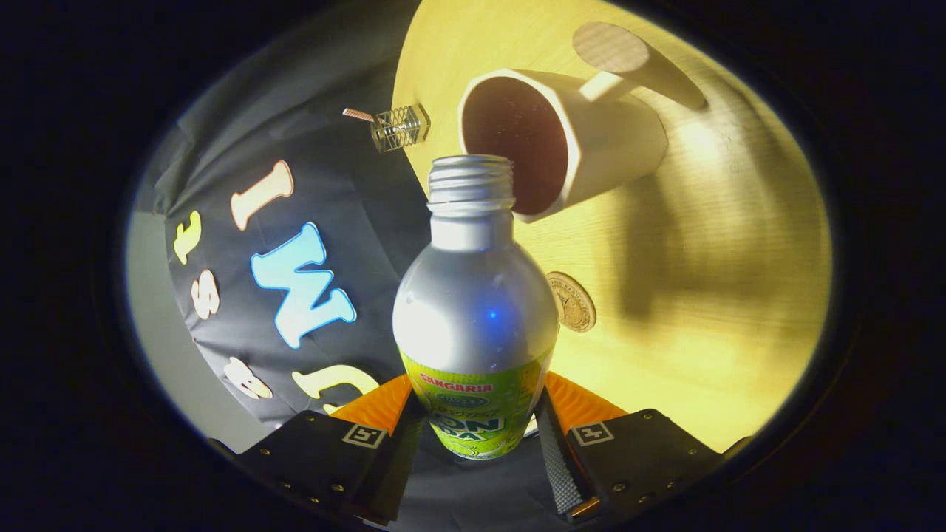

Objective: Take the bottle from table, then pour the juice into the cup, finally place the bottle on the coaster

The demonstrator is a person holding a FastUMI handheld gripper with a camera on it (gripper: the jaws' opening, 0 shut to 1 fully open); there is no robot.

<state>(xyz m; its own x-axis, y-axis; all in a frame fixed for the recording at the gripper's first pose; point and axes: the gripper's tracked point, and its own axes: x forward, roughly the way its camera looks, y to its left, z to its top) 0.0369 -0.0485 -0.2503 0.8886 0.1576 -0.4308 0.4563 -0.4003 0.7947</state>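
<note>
My gripper (475, 425) is shut on a silver bottle (474, 295) with a green label, gripping it by the labelled lower body. The bottle is uncapped and tipped over, so the table (702, 295) looks turned on its side. Its threaded mouth (471, 177) sits right at the rim of a white cup (584, 140) with a dark inside and a handle. No stream of juice is visible. A small round wooden coaster (570, 301) lies on the table just beside the bottle's shoulder, nearer to me than the cup.
A pale round disc (610, 46) lies on the yellow wooden table beyond the cup's handle. A small clear wire-patterned object (399, 127) with a thin stick hangs at the table's edge against the black cloth wall.
</note>
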